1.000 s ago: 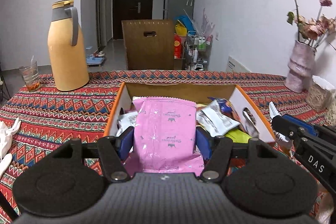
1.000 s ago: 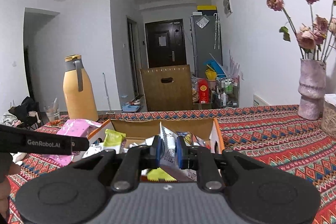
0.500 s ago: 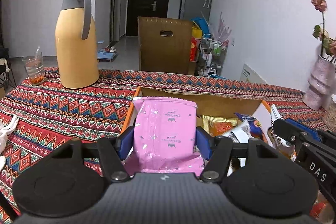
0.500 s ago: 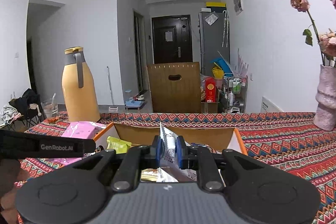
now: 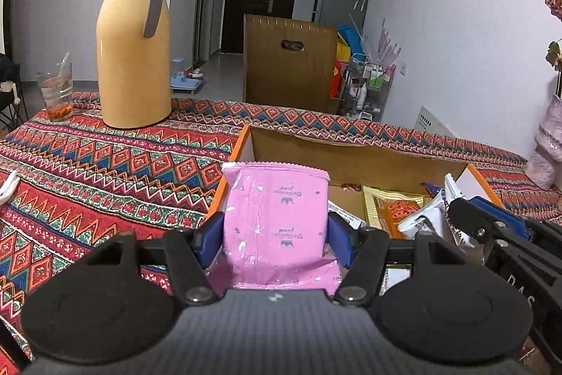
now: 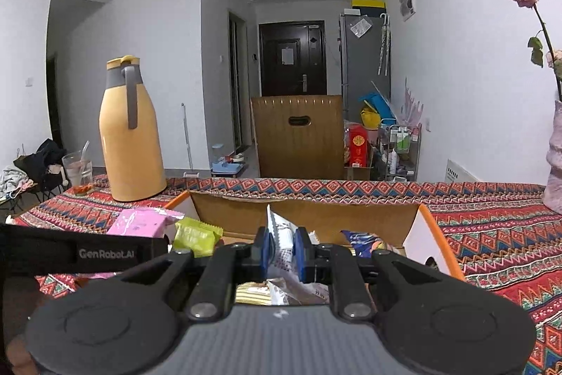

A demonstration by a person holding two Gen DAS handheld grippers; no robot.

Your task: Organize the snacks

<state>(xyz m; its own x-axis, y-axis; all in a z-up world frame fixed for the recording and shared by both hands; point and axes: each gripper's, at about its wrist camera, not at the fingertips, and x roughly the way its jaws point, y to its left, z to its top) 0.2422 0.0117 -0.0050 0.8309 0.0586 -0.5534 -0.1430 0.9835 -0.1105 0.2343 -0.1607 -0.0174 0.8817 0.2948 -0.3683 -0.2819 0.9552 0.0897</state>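
My left gripper (image 5: 275, 234) is shut on a pink snack packet (image 5: 275, 217) and holds it over the near left corner of an open cardboard box (image 5: 344, 157) with orange edges. Several loose snacks lie in the box, among them an orange-and-gold pack (image 5: 395, 208). My right gripper (image 6: 282, 250) is shut on a white snack packet (image 6: 279, 236), held above the box (image 6: 305, 215). The pink packet (image 6: 140, 222) and a green pack (image 6: 195, 234) show at the left in the right wrist view. The right gripper also shows in the left wrist view (image 5: 491, 227).
A tall yellow thermos (image 5: 133, 41) and a glass (image 5: 56, 90) stand at the far left of the patterned tablecloth (image 5: 105, 171). A pink vase with dried flowers (image 6: 555, 164) stands at the far right. A brown chair back (image 5: 289, 58) is behind the table.
Both grippers have risen and shifted left, each keeping its packet. The box now sits lower and further right in the left view.
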